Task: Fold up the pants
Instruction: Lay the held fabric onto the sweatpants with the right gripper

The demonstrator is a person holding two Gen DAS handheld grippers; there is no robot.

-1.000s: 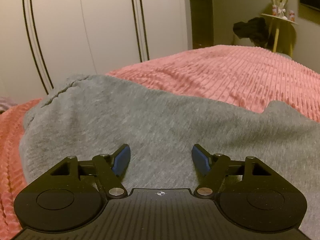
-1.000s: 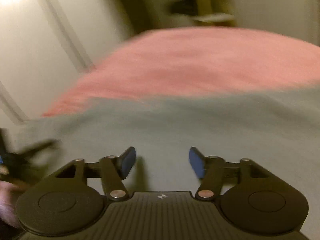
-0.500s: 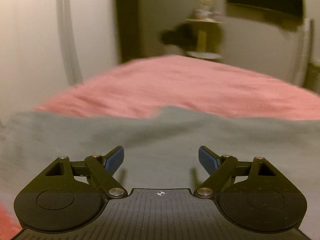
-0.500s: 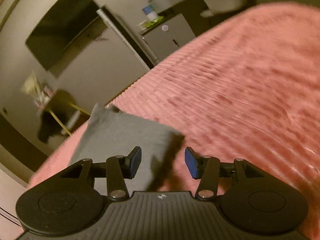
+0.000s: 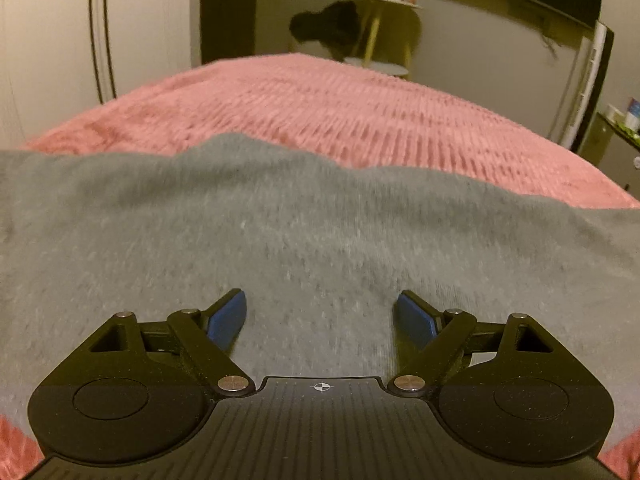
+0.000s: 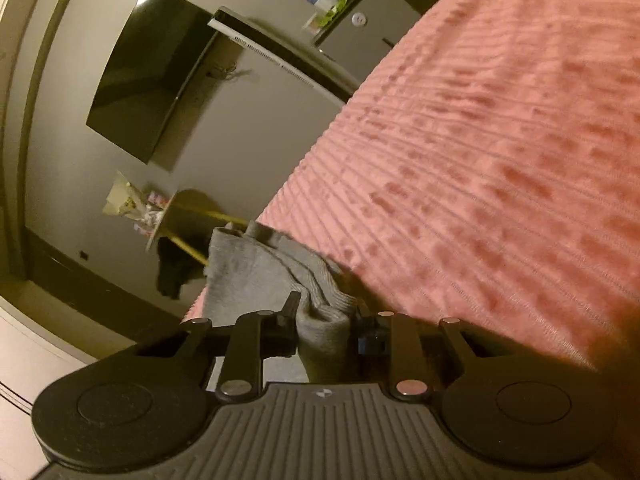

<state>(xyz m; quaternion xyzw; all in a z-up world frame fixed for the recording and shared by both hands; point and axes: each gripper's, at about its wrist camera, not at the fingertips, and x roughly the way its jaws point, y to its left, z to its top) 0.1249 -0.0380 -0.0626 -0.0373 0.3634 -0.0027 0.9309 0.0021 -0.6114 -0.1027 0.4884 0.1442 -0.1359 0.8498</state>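
Left wrist view: the left hand-held gripper hovers over the grey pants spread on the pink bedspread, its jaws wide with nothing between them.

Right wrist view: the right hand-held gripper has just been closing, and now pinches a bunched end of the pants near the bed's edge. Such a thick, uneven bite may slip during the fold, dragging the cloth crooked or off the bed.
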